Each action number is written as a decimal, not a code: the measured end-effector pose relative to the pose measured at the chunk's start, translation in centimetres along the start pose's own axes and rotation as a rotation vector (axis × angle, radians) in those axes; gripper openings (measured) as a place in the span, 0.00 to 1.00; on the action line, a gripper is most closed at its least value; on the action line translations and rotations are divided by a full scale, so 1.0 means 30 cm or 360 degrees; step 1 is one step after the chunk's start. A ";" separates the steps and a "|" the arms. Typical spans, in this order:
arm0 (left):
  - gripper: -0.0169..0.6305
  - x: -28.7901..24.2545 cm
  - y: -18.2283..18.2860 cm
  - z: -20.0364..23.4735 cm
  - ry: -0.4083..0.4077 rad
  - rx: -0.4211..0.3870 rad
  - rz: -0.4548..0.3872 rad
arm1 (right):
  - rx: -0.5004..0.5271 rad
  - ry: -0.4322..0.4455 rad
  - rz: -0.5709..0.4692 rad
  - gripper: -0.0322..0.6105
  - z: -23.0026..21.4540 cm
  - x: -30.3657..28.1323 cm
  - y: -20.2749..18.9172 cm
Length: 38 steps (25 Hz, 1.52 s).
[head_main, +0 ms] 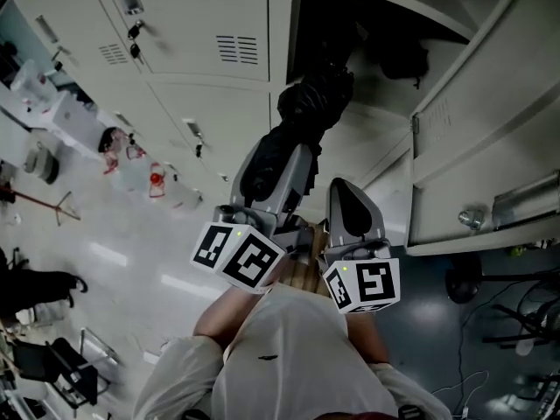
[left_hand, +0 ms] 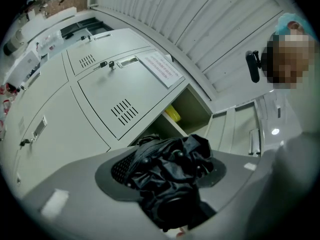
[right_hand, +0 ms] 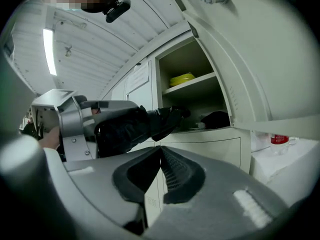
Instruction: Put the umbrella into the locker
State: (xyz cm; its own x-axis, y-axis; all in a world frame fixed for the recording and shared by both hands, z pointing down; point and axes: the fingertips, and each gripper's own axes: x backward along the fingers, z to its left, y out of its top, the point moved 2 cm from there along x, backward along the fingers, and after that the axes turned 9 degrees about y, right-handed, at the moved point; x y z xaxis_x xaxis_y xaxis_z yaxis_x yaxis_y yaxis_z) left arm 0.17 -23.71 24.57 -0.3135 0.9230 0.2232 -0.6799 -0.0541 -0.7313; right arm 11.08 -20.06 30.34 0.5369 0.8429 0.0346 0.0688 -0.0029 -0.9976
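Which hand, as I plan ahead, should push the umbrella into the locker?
Left. Left hand-held gripper holds the umbrella, aimed at the open locker; right hand-held gripper is shut, empty.

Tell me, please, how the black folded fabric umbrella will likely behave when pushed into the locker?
The black folded fabric umbrella is probably stiff lengthwise, jutting straight from the left gripper. Its crumpled folds look soft and may snag on the grey metal locker. Roundish, it might roll.
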 end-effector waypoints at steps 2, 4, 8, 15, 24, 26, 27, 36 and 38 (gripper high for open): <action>0.48 -0.045 0.006 0.009 0.0008 -0.0021 -0.0004 | 0.0018 -0.0009 -0.0002 0.04 -0.018 -0.031 0.015; 0.48 -0.091 0.009 0.016 0.0018 -0.0042 -0.0005 | 0.0028 -0.0020 0.0002 0.04 -0.037 -0.058 0.025; 0.48 -0.180 0.015 0.028 0.0022 -0.0050 -0.0007 | 0.0029 -0.0041 0.0013 0.04 -0.069 -0.106 0.027; 0.48 -0.311 0.026 0.017 0.0061 -0.0143 -0.0046 | 0.0007 -0.0097 -0.0002 0.04 -0.125 -0.160 0.047; 0.48 -0.447 0.014 0.011 0.0106 -0.0303 -0.0065 | -0.0011 -0.0170 -0.0019 0.04 -0.193 -0.186 0.067; 0.48 -0.469 -0.001 0.001 0.0098 -0.0351 -0.0035 | -0.0018 -0.0180 -0.0017 0.04 -0.204 -0.189 0.065; 0.48 -0.482 -0.009 -0.004 0.0096 -0.0380 -0.0019 | -0.0018 -0.0184 -0.0016 0.04 -0.207 -0.190 0.066; 0.49 -0.554 -0.050 -0.029 0.0089 -0.0623 0.0040 | -0.0058 -0.0192 0.0013 0.04 -0.222 -0.192 0.038; 0.49 -0.561 -0.056 -0.029 0.0099 -0.0669 0.0060 | -0.0066 -0.0211 0.0014 0.04 -0.232 -0.185 0.035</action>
State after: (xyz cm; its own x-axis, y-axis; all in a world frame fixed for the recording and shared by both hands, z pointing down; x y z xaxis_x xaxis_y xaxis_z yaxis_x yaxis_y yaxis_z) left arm 7.17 -38.83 21.47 -0.2836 0.9452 0.1616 -0.3353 0.0601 -0.9402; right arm 14.01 -28.49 29.53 0.4220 0.9065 0.0147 0.1004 -0.0306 -0.9945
